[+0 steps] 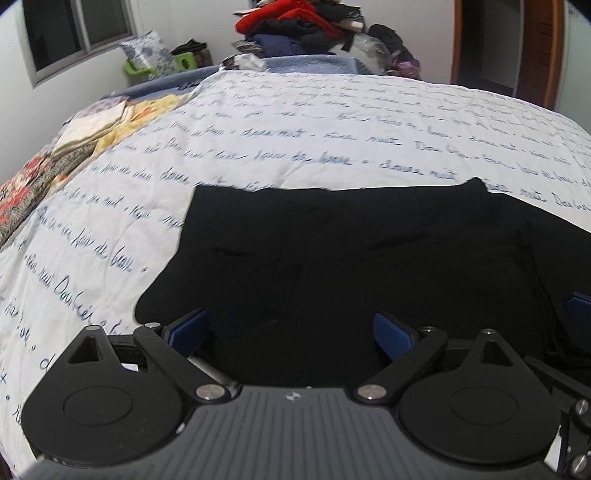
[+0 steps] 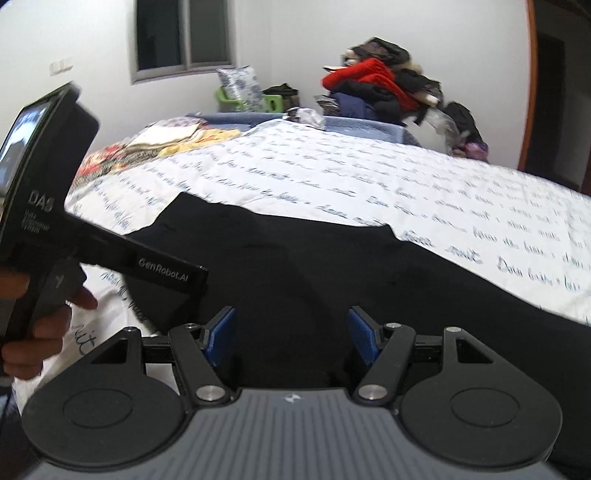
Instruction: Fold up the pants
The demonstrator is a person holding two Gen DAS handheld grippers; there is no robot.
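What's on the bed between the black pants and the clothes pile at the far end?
Only bare script-printed sheet between the pants and the pile; both wrist views show it.

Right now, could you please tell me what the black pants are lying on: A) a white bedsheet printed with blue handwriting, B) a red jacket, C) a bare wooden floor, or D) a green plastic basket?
A: the black pants lie spread flat on the white bedsheet with blue script lines.

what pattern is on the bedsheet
White with rows of blue handwriting, on the bedsheet; clearest in the left wrist view.
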